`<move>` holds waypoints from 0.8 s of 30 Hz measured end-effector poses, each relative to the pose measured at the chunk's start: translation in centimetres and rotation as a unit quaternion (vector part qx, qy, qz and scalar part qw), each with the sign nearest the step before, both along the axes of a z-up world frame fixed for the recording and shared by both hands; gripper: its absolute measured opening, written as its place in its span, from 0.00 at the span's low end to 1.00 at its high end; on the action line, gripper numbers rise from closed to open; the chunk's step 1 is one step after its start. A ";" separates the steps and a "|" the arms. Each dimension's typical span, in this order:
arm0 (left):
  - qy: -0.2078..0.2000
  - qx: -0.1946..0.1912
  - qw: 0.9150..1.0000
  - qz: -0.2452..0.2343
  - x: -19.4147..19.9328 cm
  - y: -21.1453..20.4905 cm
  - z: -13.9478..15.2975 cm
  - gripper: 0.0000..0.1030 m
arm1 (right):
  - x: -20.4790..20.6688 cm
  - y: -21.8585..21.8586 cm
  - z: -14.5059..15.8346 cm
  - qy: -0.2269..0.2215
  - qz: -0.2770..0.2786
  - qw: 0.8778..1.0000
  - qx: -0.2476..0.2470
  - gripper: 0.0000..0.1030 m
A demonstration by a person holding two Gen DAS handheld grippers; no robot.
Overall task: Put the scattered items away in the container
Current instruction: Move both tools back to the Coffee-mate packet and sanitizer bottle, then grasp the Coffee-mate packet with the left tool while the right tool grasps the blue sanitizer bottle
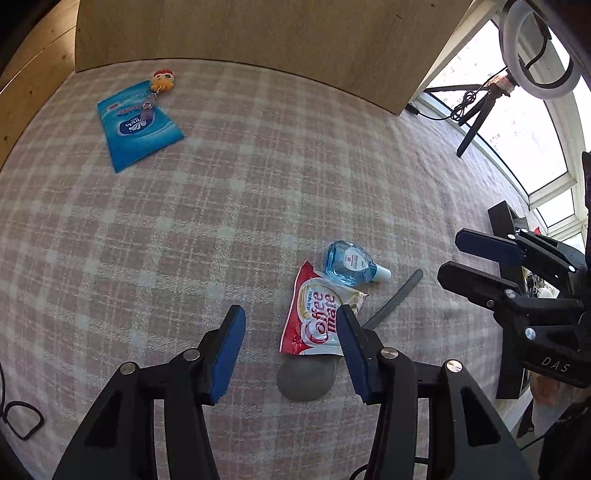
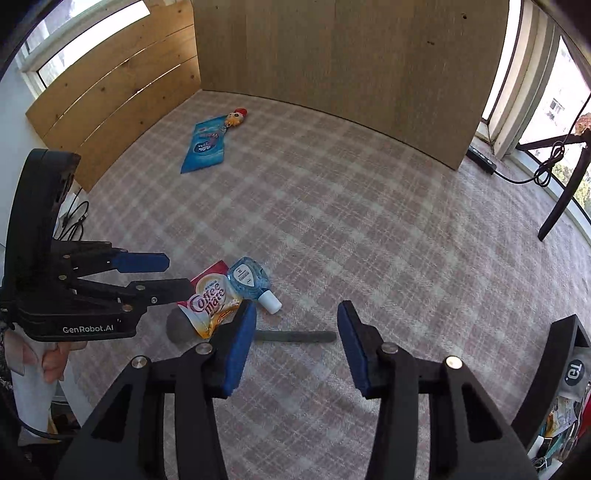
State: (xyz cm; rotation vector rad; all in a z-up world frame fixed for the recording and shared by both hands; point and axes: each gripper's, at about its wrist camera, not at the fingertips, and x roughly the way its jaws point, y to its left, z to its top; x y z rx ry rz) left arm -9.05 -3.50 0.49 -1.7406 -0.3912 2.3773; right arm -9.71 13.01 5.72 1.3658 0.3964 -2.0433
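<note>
Left gripper (image 1: 291, 347) hovered over plaid cloth (image 1: 258, 184), jaws apart, nothing between pads. Right gripper (image 2: 297, 341) likewise apart, empty, above grey file (image 2: 295, 336). Coffee-mate sachet (image 1: 314, 317), blue bottle (image 1: 349, 263), grey stone (image 1: 306, 380) clustered, touching. Blue packet (image 1: 138, 125), keychain toy (image 1: 163, 81) near far left corner, by wooden boards (image 1: 258, 29).

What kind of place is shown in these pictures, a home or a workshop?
Most likely a home table set up for recording. A pink checked woven cloth covers it, plain wooden boards stand behind as a backdrop, and a white ring light on a black tripod stands by bright windows.
</note>
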 end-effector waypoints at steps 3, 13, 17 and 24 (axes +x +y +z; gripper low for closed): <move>-0.005 -0.002 1.000 0.001 0.0 0.3 -0.5 0.46 | -0.4 -1.4 -1.0 -0.006 0.026 1.000 0.009 0.44; 0.004 -0.024 1.000 -0.006 0.0 1.3 -1.0 0.42 | -1.2 -4.5 -3.7 -0.023 0.077 0.996 0.038 0.44; 0.014 -0.029 0.999 -0.018 -0.2 1.7 -1.1 0.40 | -1.5 -5.1 -4.6 -0.029 0.090 0.994 0.049 0.44; 0.028 -0.040 0.998 -0.035 -0.4 3.0 -1.2 0.13 | -1.6 -5.9 -5.5 -0.013 0.100 0.992 0.069 0.35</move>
